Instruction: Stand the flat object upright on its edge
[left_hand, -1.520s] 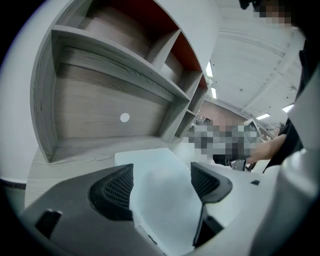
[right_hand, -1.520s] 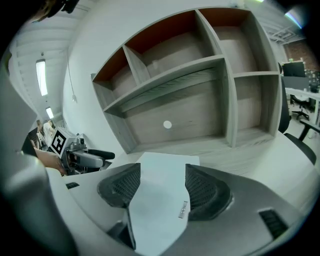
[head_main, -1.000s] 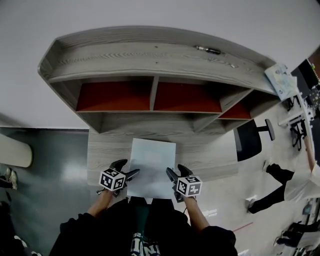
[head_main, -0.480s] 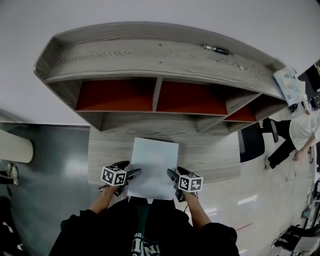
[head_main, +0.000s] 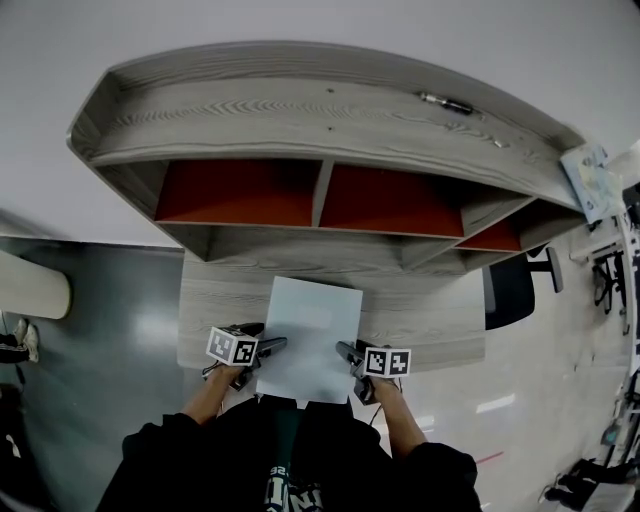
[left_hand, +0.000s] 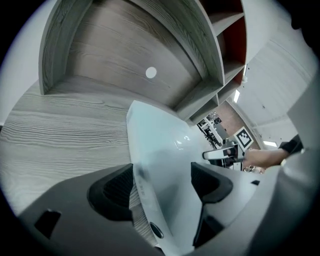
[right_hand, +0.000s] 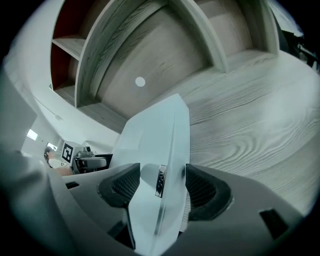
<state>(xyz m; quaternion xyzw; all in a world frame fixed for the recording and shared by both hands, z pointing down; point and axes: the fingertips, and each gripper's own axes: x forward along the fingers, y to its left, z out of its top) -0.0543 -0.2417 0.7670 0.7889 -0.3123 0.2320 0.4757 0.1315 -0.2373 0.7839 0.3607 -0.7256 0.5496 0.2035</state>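
Slab (head_main: 312, 335) — between both hand-held grippers (head_main: 270, 347) (head_main: 347, 352)

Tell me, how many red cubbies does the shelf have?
3: the left cubby, the middle cubby and the right cubby, which is only partly in view. More may be hidden.

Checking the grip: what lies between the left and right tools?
The pale flat board, gripped at its side edges by the left tool and right tool; the head view shows it.
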